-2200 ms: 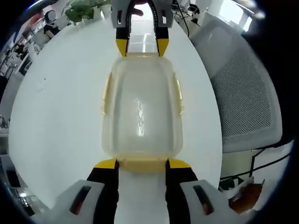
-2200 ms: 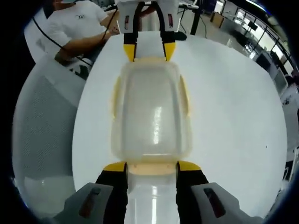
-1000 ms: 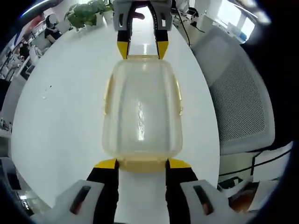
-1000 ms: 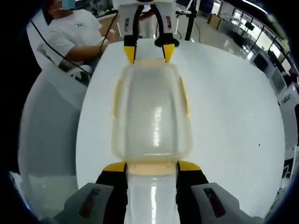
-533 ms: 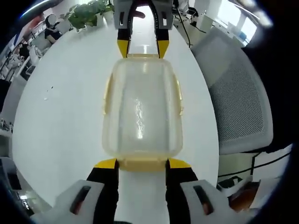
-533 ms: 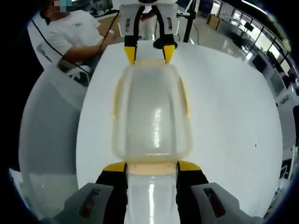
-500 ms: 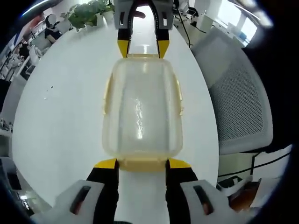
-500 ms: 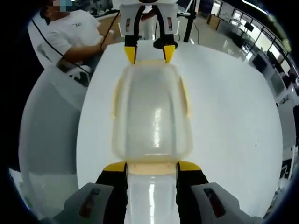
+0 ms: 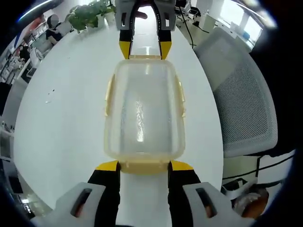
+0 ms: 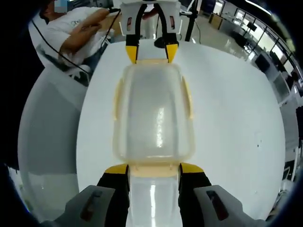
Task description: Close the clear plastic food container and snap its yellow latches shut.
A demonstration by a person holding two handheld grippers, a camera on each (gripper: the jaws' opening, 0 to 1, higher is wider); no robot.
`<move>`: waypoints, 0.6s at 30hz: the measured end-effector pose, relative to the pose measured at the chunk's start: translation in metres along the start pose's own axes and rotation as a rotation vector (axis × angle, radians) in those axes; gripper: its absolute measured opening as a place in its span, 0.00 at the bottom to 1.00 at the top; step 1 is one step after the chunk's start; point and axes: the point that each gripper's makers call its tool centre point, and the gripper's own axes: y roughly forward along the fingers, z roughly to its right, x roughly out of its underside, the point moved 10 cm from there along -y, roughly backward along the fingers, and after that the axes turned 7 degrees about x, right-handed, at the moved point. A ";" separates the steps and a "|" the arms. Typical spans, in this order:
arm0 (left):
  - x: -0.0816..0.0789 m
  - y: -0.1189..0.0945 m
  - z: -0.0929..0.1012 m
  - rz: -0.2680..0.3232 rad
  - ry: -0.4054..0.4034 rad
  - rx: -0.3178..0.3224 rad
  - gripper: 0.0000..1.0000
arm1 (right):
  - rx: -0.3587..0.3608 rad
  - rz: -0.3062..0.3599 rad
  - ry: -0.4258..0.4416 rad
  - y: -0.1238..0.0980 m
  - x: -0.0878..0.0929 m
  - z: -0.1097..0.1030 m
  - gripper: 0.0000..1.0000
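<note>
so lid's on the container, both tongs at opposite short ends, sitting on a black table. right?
Not quite: the table is white, not black, as the left gripper view shows. The rest holds: the lid is on the clear container, with the left tongs at one short end and the right tongs at the opposite one.

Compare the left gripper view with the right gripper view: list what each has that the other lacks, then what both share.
Left gripper view: a potted plant at the table's far edge and a grey mesh chair beside it. Right gripper view: a person in a white shirt by the table. Both: the clear container on the white table, a gripper at each end latch, the left gripper and the right gripper.
</note>
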 end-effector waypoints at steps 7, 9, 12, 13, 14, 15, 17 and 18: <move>-0.008 0.006 -0.003 0.006 -0.013 0.002 0.38 | -0.007 -0.002 -0.005 -0.002 0.010 0.005 0.39; -0.010 0.007 -0.003 0.008 -0.019 0.000 0.38 | -0.009 -0.001 -0.005 -0.002 0.013 0.006 0.39; -0.013 0.008 -0.003 0.008 -0.019 -0.006 0.38 | -0.009 0.000 -0.004 -0.004 0.015 0.006 0.39; -0.014 0.009 -0.003 0.009 -0.024 0.000 0.38 | -0.011 0.001 -0.010 -0.004 0.016 0.006 0.39; -0.014 0.009 -0.003 0.010 -0.023 -0.001 0.38 | -0.011 -0.001 -0.012 -0.004 0.016 0.006 0.39; -0.016 0.009 -0.003 0.011 -0.023 0.000 0.38 | -0.010 -0.003 -0.013 -0.004 0.018 0.006 0.39; -0.018 0.010 -0.002 0.012 -0.026 0.004 0.38 | -0.010 -0.006 -0.016 -0.004 0.020 0.005 0.39; -0.020 0.012 -0.002 0.011 -0.029 0.007 0.38 | -0.011 -0.008 -0.018 -0.005 0.021 0.004 0.39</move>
